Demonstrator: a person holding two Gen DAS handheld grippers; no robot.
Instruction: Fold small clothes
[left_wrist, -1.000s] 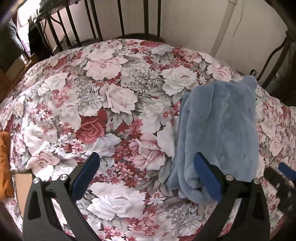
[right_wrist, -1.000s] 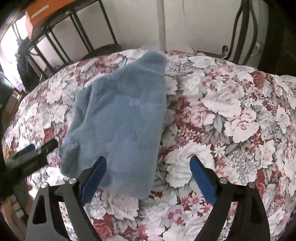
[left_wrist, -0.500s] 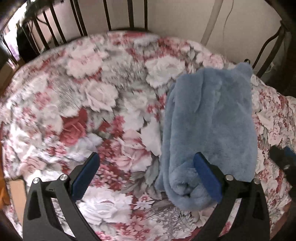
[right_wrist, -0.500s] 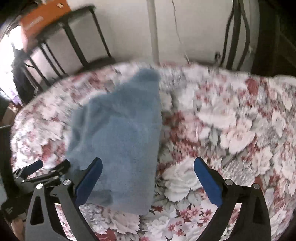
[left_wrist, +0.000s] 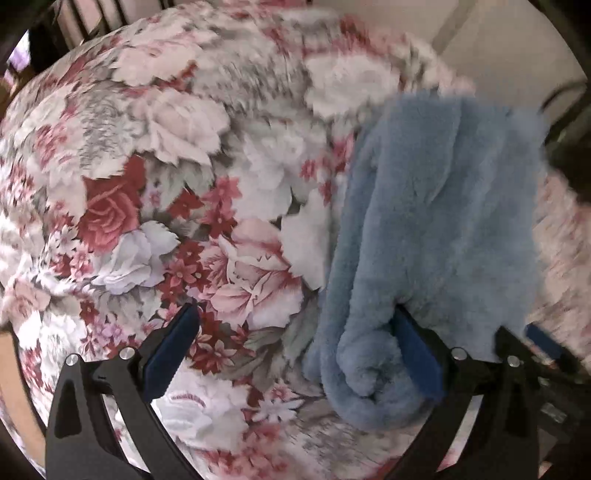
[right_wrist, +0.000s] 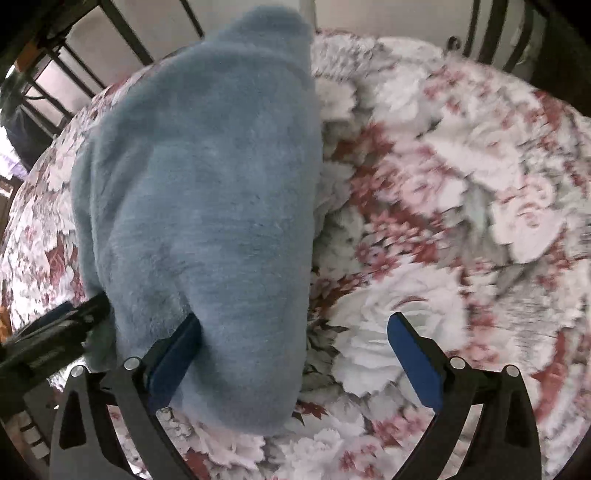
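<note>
A fluffy light-blue garment (left_wrist: 436, 229) lies folded lengthwise on the floral bedspread (left_wrist: 184, 184); it also shows in the right wrist view (right_wrist: 207, 184). My left gripper (left_wrist: 295, 343) is open, its right finger pressing into the garment's near left corner, its left finger over bare bedspread. My right gripper (right_wrist: 295, 350) is open, its left finger pushed against the garment's near edge, its right finger over the bedspread (right_wrist: 461, 184). The left gripper's body (right_wrist: 48, 343) shows at the left of the right wrist view.
A black metal bed frame (right_wrist: 122, 33) and a pale wall run behind the bed. The right gripper's tip (left_wrist: 546, 347) shows at the lower right of the left wrist view. Open bedspread lies left of the garment.
Both grippers have moved forward and down to the garment's near end. Their inner fingers now press into the fabric, where before they hovered short of it.
</note>
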